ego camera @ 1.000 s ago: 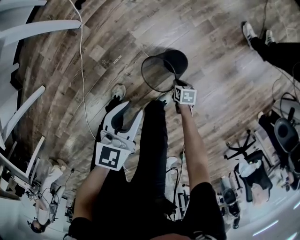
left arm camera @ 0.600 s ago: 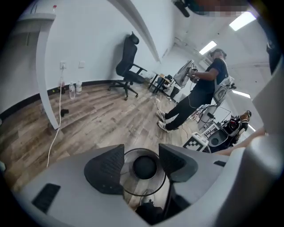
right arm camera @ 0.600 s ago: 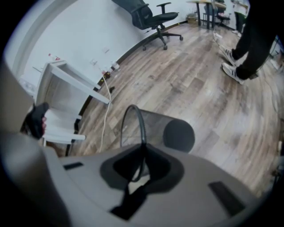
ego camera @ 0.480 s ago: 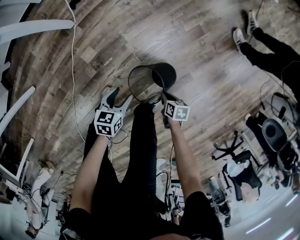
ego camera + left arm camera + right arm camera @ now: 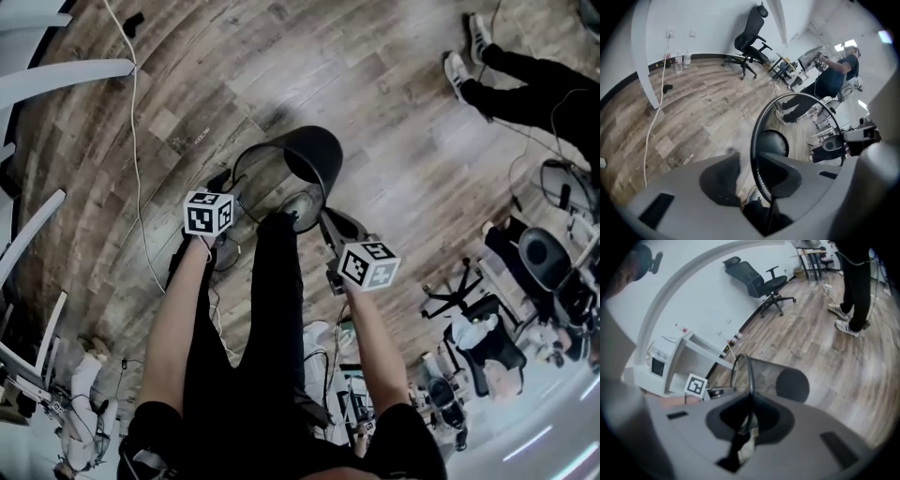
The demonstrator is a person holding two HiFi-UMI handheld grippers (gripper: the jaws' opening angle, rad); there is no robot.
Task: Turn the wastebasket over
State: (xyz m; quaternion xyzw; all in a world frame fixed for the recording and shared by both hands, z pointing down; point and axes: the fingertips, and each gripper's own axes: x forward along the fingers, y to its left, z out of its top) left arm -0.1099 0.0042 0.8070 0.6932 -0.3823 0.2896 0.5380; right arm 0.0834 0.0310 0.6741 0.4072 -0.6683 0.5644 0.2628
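The black mesh wastebasket (image 5: 298,164) hangs tilted above the wood floor, its open mouth toward me and its solid base (image 5: 315,152) away. My right gripper (image 5: 320,216) is shut on the right side of the wire rim. In the right gripper view the rim (image 5: 749,376) runs straight into the shut jaws. My left gripper (image 5: 231,187) is at the left side of the rim. Its jaws have just been closing and stand astride the rim (image 5: 753,136) with a gap still showing, the basket's base (image 5: 772,143) beyond them.
My own legs in black trousers (image 5: 281,300) are right under the basket. A white cable (image 5: 139,141) snakes over the floor at left. Another person's feet (image 5: 459,66) stand at top right. Office chairs (image 5: 487,323) and cables crowd the lower right.
The left gripper has dropped from beside my leg to the basket's left rim. The right gripper has risen with the rim, lifting and tipping the basket.
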